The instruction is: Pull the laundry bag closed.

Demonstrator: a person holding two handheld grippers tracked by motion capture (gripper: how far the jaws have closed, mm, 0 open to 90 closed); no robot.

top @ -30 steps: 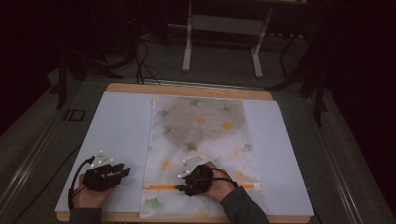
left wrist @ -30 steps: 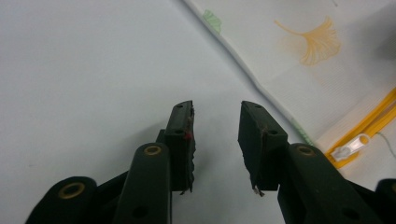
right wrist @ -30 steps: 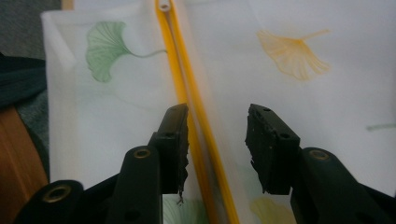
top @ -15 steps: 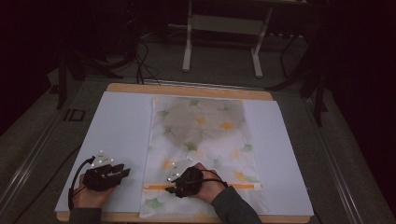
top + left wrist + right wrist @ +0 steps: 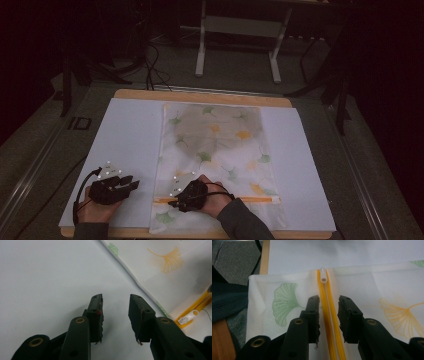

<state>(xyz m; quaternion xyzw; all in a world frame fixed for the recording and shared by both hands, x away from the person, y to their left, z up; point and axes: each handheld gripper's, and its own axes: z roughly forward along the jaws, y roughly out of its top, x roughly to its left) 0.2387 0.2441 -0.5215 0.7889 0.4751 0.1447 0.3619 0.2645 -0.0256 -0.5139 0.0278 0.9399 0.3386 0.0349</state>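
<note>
ideally the right gripper [image 5: 329, 312], jaws apart astride the yellow zipper [image 5: 327, 315] of the bag [image 5: 220, 150] at the table's near edge, closes squarely on the white pull [image 5: 323, 276], while the left gripper [image 5: 116, 312] waits open beside it.

Dim room, grey floor [image 5: 235, 70], white-legged stand [image 5: 239, 47] behind wooden table [image 5: 200, 95].

No readable text, label or number appears anywhere.
</note>
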